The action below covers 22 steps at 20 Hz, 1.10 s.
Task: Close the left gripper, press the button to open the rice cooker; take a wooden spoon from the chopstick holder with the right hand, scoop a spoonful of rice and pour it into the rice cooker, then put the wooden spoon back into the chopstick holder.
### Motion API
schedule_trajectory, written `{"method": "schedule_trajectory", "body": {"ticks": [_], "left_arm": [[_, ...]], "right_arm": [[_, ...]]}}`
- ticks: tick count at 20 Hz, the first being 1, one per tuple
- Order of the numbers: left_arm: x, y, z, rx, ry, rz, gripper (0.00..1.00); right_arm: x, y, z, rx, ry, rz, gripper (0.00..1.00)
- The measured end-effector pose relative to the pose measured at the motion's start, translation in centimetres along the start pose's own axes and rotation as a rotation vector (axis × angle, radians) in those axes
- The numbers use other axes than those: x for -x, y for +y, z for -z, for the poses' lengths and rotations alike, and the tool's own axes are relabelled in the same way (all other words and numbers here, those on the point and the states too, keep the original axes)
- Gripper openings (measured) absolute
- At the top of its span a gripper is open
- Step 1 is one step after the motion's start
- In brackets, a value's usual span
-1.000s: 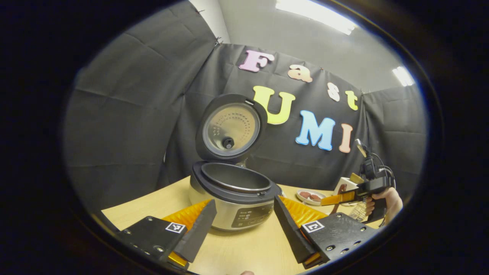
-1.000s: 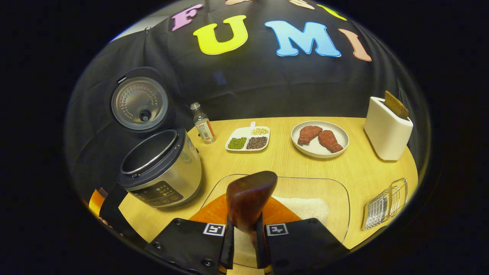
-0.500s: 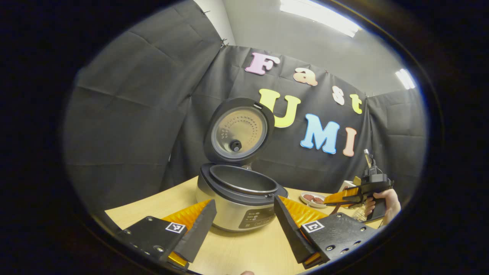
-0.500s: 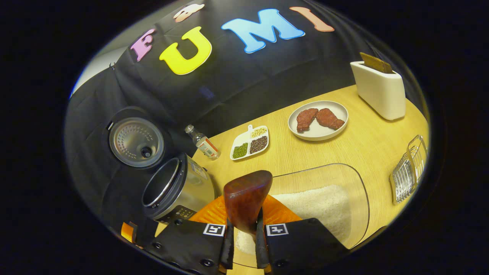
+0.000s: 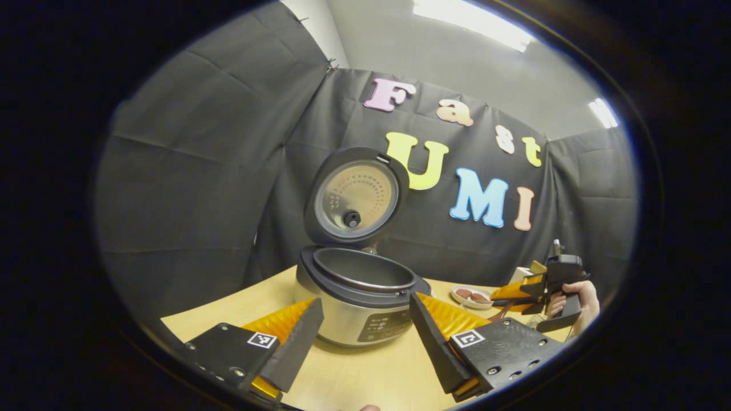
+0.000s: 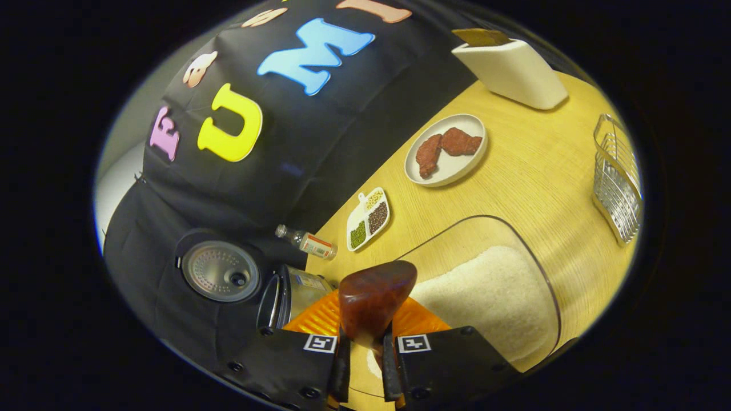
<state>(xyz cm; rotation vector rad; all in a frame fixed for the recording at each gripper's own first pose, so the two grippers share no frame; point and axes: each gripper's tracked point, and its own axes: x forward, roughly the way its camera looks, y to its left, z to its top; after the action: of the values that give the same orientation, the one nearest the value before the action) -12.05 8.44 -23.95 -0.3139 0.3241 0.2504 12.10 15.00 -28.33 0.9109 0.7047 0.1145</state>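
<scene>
the right gripper (image 6: 363, 365) pinches the wooden spoon (image 6: 374, 297) low on its handle, both fingers pressing on it. the spoon is hard and light and smooth, so i think a firm hold low on the handle is the best place, or it may twist. the spoon head pokes up just past the fingers, over the near left edge of the clear rice tray (image 6: 537, 268). the white rice (image 6: 497, 294) lies just to its right. the rice is loose and will spill if the spoon tips. the rice cooker (image 6: 291, 291) sits close on the left, lid up. the white chopstick holder (image 6: 511, 65) stands far off on the bench (image 6: 531, 165). the left gripper (image 5: 365, 337) is spread wide, holding nothing, near the cooker's front.
</scene>
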Motion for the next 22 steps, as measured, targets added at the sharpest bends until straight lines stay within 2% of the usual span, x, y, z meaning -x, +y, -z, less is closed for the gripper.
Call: {"method": "schedule_trajectory", "body": {"ticks": [5, 7, 10, 15, 16, 21, 22], "left_arm": [[0.2, -0.9, 0.1, 0.004, 0.007, 0.014, 0.94], [0.2, -1.1, 0.0, 0.003, 0.006, 0.015, 0.95], [0.1, -1.6, 0.0, 0.000, 0.005, 0.021, 0.94], [0.7, -1.6, -0.5, -0.022, -0.004, 0.017, 0.94], [0.8, -1.5, -0.7, -0.028, -0.008, 0.014, 0.94], [1.3, -0.3, -0.7, -0.021, -0.009, -0.009, 0.94], [1.4, 0.2, -0.5, -0.014, -0.010, -0.014, 0.94]], "right_arm": [[1.4, -2.8, -3.2, -0.198, -0.091, -0.009, 0.24], [2.0, -3.0, -4.5, -0.229, -0.123, -0.017, 0.27], [3.1, -3.0, -6.1, -0.264, -0.165, -0.031, 0.24], [3.6, -0.3, -7.1, -0.320, -0.181, -0.109, 0.22], [3.6, 0.4, -7.1, -0.321, -0.183, -0.117, 0.24], [3.0, 5.5, -7.2, -0.338, -0.175, -0.194, 0.22], [2.5, 6.3, -6.9, -0.343, -0.162, -0.201, 0.24]]}}
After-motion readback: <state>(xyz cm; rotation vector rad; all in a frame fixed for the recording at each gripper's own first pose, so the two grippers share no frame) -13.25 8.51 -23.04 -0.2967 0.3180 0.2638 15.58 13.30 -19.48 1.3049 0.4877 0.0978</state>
